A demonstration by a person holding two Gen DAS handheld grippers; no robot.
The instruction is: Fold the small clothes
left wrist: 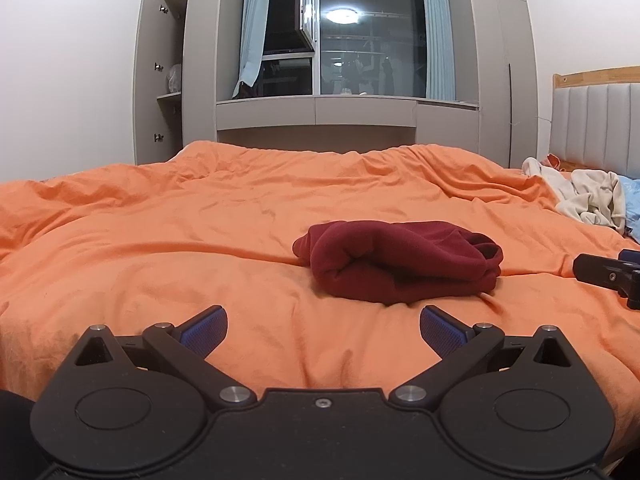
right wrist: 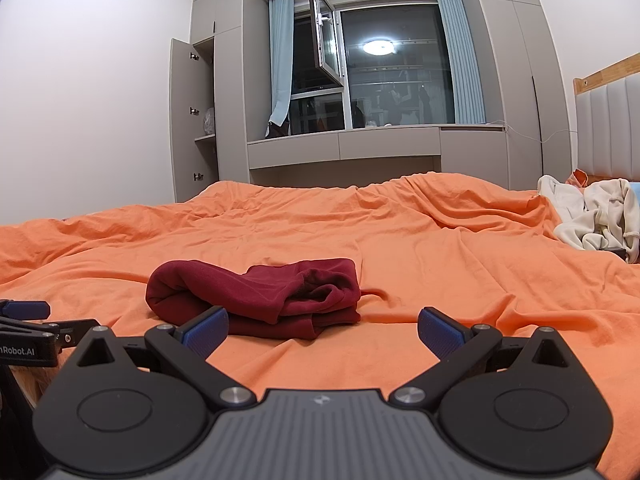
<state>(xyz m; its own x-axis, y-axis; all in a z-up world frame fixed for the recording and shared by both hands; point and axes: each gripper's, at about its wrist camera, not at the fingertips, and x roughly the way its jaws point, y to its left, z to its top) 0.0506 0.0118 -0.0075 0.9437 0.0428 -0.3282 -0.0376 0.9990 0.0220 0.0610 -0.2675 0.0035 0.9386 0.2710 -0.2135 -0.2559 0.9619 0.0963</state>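
- Left wrist view: the left hand-held gripper (left wrist: 323,330) hovers low over the orange bedcover (left wrist: 160,240), its blue pads (left wrist: 204,330) spread wide apart and holding nothing. The dark red garment (left wrist: 400,262) lies just ahead and slightly to the right, bunched into a thick, loosely doubled bundle on the bed. The tip of the right hand-held gripper (left wrist: 608,274) enters at the right edge, beside the garment but not touching it. A heap of pale clothes (left wrist: 584,196) sits well apart, near the headboard (left wrist: 600,120).
- Right wrist view: the right hand-held gripper (right wrist: 323,330) also stands with its jaws apart and empty. The dark red garment (right wrist: 256,296) lies ahead and to the left; one blue pad (right wrist: 206,330) overlaps its near edge in the picture, though contact cannot be confirmed. Part of the left hand-held gripper (right wrist: 28,310) shows at the left edge.
- Step in hand, as judged: either a rough fold stands complete with both tools released, or a fresh grasp is being set up; the bundle looks uneven rather than flat.
- Next move, as judged: each tool needs to close on a separate edge or corner of the cloth, taking all its layers together, so that the garment can be squared or moved aside.
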